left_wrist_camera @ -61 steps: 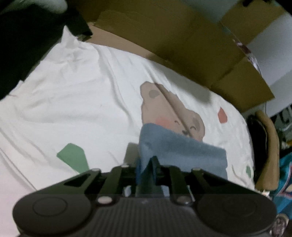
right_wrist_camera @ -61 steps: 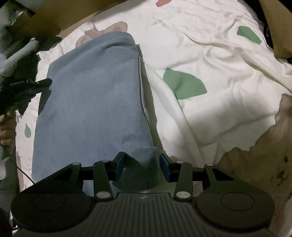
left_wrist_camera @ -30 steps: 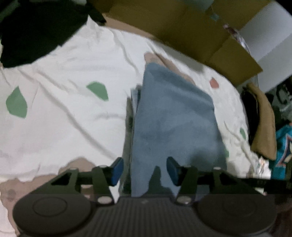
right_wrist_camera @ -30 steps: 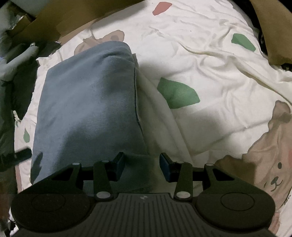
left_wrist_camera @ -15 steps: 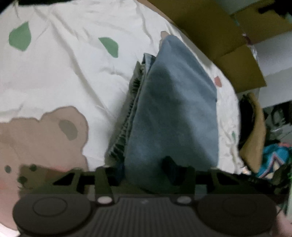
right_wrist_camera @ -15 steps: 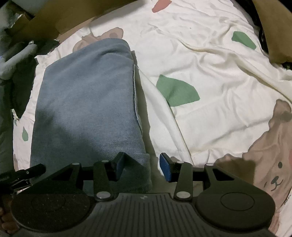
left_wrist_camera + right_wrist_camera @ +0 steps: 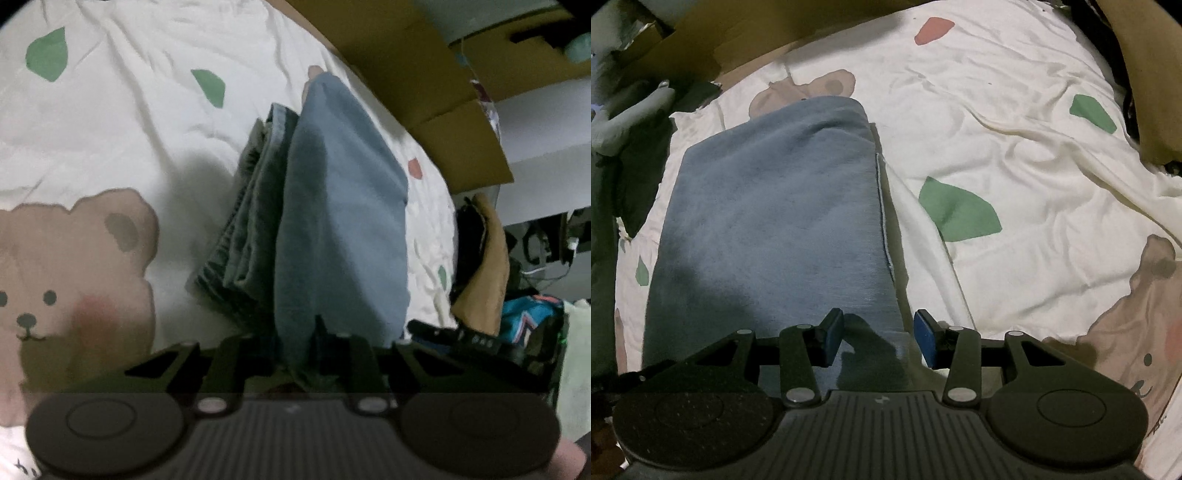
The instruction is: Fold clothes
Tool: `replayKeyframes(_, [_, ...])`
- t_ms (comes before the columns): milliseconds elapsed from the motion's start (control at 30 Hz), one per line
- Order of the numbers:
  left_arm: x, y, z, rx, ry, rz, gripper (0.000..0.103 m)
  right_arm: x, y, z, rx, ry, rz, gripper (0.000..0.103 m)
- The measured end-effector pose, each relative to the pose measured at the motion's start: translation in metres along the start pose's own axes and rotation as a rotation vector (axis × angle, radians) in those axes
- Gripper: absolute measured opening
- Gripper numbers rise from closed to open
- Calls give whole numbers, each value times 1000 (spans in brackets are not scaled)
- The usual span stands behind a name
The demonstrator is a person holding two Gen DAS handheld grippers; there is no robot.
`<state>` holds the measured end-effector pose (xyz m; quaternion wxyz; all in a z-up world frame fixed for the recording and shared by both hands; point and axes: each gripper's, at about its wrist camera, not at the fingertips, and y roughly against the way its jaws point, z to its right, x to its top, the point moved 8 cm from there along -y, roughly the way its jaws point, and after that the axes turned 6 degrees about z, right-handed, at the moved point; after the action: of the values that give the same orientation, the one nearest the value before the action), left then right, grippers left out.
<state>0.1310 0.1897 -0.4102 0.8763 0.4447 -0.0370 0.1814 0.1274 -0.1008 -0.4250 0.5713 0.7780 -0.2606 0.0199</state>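
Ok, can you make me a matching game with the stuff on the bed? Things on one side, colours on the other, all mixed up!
Things:
1. folded garment
2. bear print on the bedsheet
3. leaf shape
4. cardboard box

Colours:
A. green
B. tan-brown
C. blue
D. pinkish brown

Pairs: 1-C, 2-D, 3-A, 4-B
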Motion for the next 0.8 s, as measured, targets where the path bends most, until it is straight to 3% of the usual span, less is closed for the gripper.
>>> replayKeyframes(100, [-2,-10,-17,17,21,-4,19,-2,-2,-2,3,9,-7,49])
replayKeyframes(200, [-2,-13,-19,45,-30,-8,20,-5,-4,-2,4,15,-17,49])
replayKeyframes(400, [3,-6,-8,69,-138,-46,38,-5,-4,1,31,13,-8,49])
replayKeyframes(533, [22,4,-4,131,-220,4,38,-3,-3,-2,43,58,16,49])
replayKeyframes(633, [38,9,2,124,-233,44,38,-7,-4,-6,37,101,23,49])
replayKeyframes(700, [45,4,6,121,-250,43,38,-10,-7,-9,52,121,17,46])
replayKeyframes(733, [49,0,9,131,-268,44,38,-13,-9,-12,63,143,13,39])
replayKeyframes(800, [55,-6,15,145,-298,44,38,-18,-11,-11,54,172,9,35])
